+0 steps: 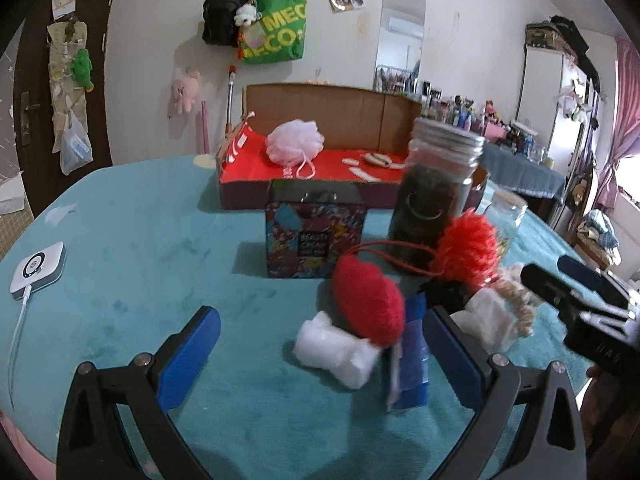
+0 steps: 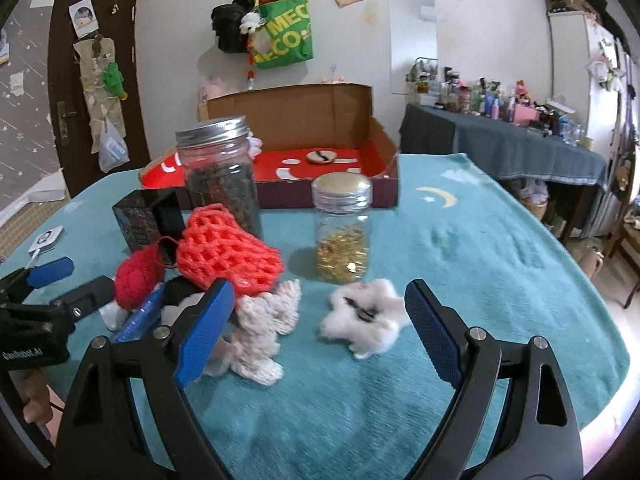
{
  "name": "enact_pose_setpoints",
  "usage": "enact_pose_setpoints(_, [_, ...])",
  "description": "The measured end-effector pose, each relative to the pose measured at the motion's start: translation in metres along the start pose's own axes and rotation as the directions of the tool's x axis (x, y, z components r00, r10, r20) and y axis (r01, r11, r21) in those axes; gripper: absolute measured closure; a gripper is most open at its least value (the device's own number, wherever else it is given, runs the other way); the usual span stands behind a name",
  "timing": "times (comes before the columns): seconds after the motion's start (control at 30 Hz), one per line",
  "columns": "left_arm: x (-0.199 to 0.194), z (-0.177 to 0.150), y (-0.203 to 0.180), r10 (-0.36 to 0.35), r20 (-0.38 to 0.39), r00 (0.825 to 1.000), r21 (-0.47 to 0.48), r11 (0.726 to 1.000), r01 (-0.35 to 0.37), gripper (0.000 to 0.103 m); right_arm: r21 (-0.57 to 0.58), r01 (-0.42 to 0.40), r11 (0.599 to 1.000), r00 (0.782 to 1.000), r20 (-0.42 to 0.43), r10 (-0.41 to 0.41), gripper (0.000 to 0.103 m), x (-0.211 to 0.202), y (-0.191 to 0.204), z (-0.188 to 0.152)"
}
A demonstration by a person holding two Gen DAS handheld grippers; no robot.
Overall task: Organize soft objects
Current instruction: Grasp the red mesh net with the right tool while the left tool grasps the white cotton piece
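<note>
- Both grippers are held wide open with nothing gripped: right gripper [image 2: 318, 330] low centre, left gripper [image 1: 320, 344] low centre.
- White fluffy piece [image 2: 366, 314] is framed between the right fingers; a centred, gentle closing is advised.
- Red pompom [image 1: 368, 300] and cotton wad [image 1: 334, 348] are seen mid-frame.
- Cardboard box [image 2: 360, 124], upper centre, is judged the destination.
- Teal cloth [image 2: 500, 248] is spread beneath; a cluttered bedroom is seen behind.

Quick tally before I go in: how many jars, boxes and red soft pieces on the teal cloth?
Jars: 2 (tall dark-filled jar, short gold-filled jar)
Boxes: 2 (patterned box, open cardboard box)
Red soft pieces: 2 (red ball, red mesh piece)
Total: 6
</note>
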State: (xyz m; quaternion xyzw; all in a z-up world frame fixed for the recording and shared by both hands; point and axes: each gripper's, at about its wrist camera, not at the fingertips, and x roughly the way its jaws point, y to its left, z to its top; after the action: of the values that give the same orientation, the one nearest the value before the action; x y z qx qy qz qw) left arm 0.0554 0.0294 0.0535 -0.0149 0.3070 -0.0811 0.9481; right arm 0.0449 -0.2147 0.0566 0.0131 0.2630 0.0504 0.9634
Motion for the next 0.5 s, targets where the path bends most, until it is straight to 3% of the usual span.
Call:
enact_pose_setpoints(0.27, [0.018, -0.006, 0.016, -0.024, -0.128, 0.992, 0.029, 0.999, 0.028, 0.001, -0.002, -0.113, 0.994, 0.992, -0.047, 0.113, 0.015, 0.024, 0.016, 0.017])
enact_pose_setpoints(0.43, [0.025, -0.009, 0.014, -0.075, -0.166, 0.983, 0.05, 0.995, 0.085, 0.018, 0.006, -0.222, 0.975, 0.97, -0.099, 0.222, 0.015, 0.04, 0.024, 0.026])
enact_pose_setpoints(0.5, [0.025, -0.009, 0.011, -0.084, -0.159, 0.984, 0.073, 0.993, 0.097, 0.035, 0.007, -0.251, 0.968, 0.961, -0.121, 0.25, 0.016, 0.046, 0.028, 0.027])
